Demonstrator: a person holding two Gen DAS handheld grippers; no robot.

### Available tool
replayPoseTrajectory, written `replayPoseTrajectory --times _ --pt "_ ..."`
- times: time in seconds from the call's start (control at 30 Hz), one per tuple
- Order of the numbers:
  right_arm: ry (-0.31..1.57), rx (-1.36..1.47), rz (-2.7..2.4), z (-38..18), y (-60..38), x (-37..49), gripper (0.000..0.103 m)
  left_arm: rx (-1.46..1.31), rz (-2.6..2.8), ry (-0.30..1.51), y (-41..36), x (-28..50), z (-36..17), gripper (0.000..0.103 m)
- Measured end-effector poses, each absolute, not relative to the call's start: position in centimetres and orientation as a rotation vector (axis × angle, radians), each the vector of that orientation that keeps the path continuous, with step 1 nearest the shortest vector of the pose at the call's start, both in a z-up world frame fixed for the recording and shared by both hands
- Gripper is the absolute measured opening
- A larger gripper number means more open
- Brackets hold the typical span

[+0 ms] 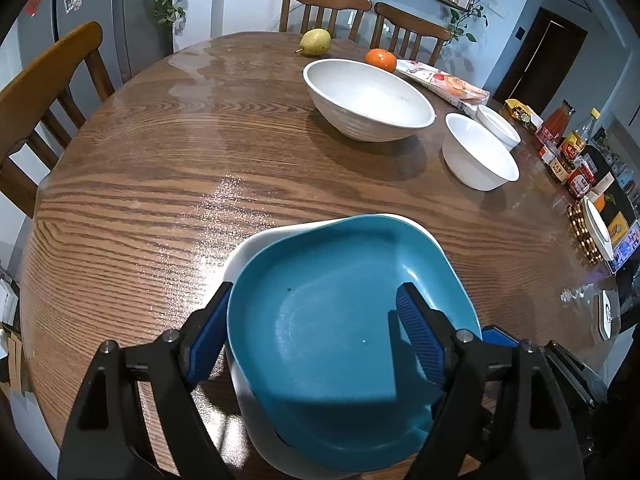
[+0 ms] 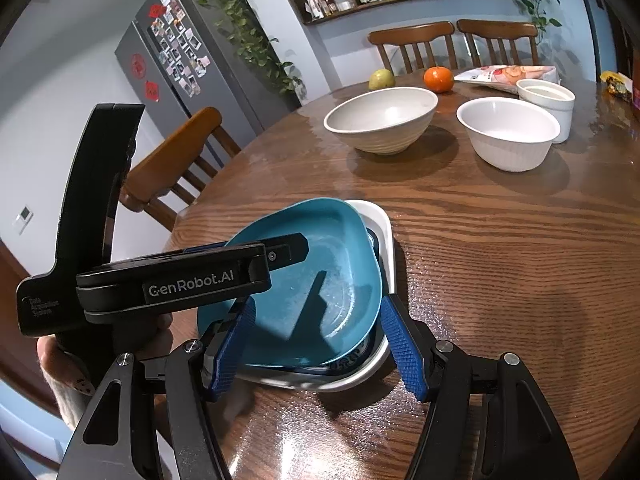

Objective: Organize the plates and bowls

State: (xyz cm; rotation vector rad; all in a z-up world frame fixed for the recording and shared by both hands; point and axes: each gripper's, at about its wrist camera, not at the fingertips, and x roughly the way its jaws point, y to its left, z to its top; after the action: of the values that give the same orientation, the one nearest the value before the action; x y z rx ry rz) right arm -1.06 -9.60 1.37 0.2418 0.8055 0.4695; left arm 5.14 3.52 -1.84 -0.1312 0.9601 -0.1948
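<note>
A blue plate (image 1: 340,320) (image 2: 320,248) lies on top of a white square plate (image 1: 244,252) (image 2: 382,224), with a patterned plate rim (image 2: 352,360) showing between them. My left gripper (image 1: 316,292) is open: one pad stands outside the blue plate's left rim and the other hangs over its middle. My right gripper (image 2: 318,304) is open too, just above the stack's near edge and pressing on nothing. Farther back stand a large off-white bowl (image 1: 368,100) (image 2: 380,120), a white ribbed bowl (image 1: 480,156) (image 2: 508,136) and a small white bowl (image 1: 498,124) (image 2: 546,100).
A pear (image 1: 316,42), an orange (image 1: 380,59) and a snack packet (image 1: 444,84) lie at the round wooden table's (image 1: 160,200) far side. Bottles and jars (image 1: 568,148) crowd its right edge. Wooden chairs (image 1: 52,80) ring the table. The left tool's black housing (image 2: 180,280) fills the right view's left side.
</note>
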Motion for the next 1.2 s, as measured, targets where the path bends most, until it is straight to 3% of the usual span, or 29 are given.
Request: replayPoseTrajectory --times 0.8,1.2 --pt "0.795 0.264 0.425 1.5 -10.8 -1.0 0.067 -0.157 -0.186 0.926 4.1 4.6 -0.8 0.083" --pt "0.775 0.308 0.417 2.1 -12.6 -0.9 0.076 -0.133 -0.197 0.88 3.3 3.9 0.9 0.084"
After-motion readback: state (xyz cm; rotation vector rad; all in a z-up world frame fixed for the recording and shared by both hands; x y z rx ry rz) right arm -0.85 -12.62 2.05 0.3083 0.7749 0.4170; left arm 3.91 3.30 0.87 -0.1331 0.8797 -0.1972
